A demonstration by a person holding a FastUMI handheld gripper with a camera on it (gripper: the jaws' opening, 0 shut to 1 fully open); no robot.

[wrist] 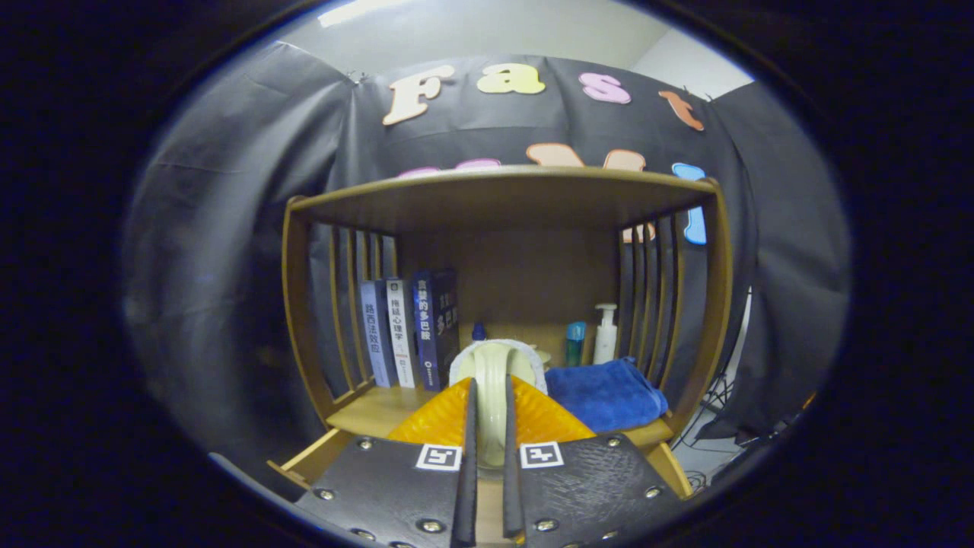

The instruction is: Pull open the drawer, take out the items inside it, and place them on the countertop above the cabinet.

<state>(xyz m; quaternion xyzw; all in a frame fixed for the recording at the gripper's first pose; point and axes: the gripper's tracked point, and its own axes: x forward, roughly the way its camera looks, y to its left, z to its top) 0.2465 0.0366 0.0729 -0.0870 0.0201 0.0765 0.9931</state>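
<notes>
The gripper (pixel 487 426) was clenched on the pale handle of a brush (pixel 493 380), both fingers pressing its sides, with the brush's white head just beyond the fingertips. It was held over the wooden countertop (pixel 373 411) of the cabinet, inside a shelf unit (pixel 502 194) with slatted sides and a flat wooden roof. Three books (pixel 411 331) stood upright against the left slats. A folded blue towel (pixel 605 396) lay on the countertop right of the brush, and behind it stood a white pump bottle (pixel 606 333) and a smaller teal bottle (pixel 575 342). Black cloth hung as the wall around the unit, under a pale ceiling. Whether the drawer stood open could not be told.
</notes>
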